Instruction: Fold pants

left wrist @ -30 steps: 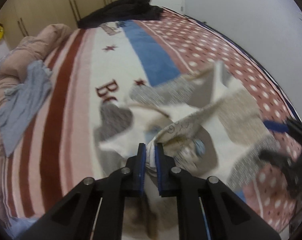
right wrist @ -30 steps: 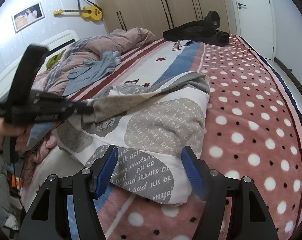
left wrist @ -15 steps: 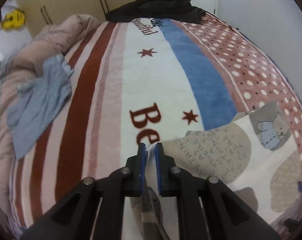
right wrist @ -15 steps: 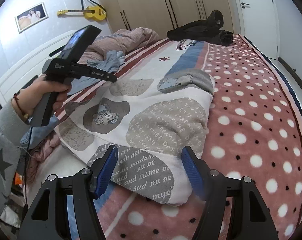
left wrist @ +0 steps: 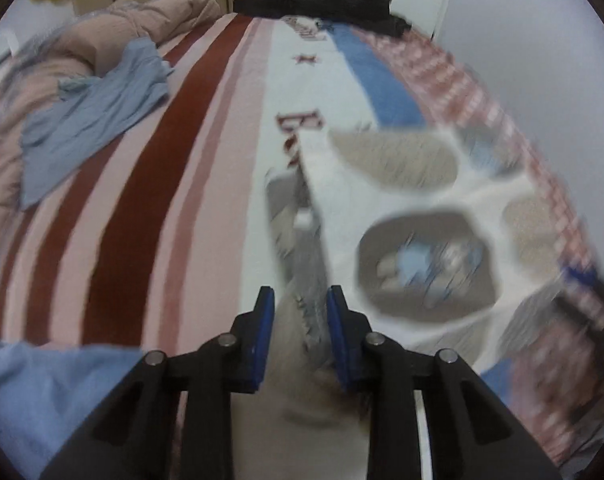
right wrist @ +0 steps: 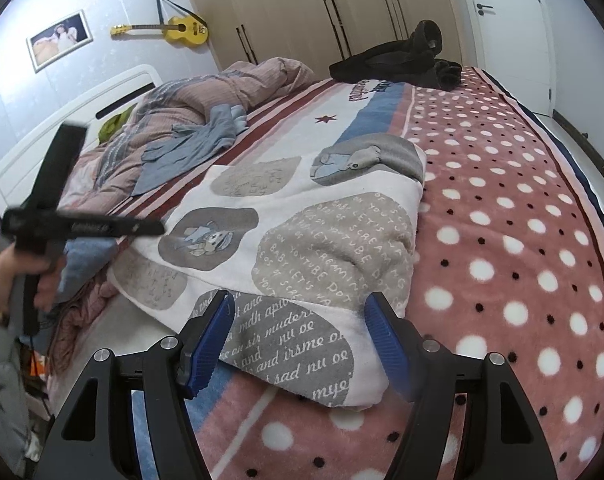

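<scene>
**Folded pants lie on the bed, both jaws spread**

The pants (right wrist: 302, 248), white with grey patches of print and cartoon figures, lie folded into a rough rectangle on the bed, across the white band and the pink dotted part of the blanket (right wrist: 521, 208). In the left wrist view they (left wrist: 401, 216) are blurred, to the right of the fingers.

The left gripper (left wrist: 296, 304) has its jaws spread, with the pants' edge showing in the gap; whether the pads touch the cloth I cannot tell. From the right wrist view the same tool (right wrist: 82, 226) hangs just beside the pants' left edge, held by the left hand (right wrist: 18, 276). The right gripper (right wrist: 300, 316) is open wide, above the pants' near end, gripping nothing.

Further off, a blue garment (right wrist: 190, 148) lies on the rumpled pink duvet (right wrist: 206, 92); dark clothing (right wrist: 401, 60) sits at the far end. A yellow guitar (right wrist: 182, 31) hangs by the wardrobe (right wrist: 321, 4).
</scene>
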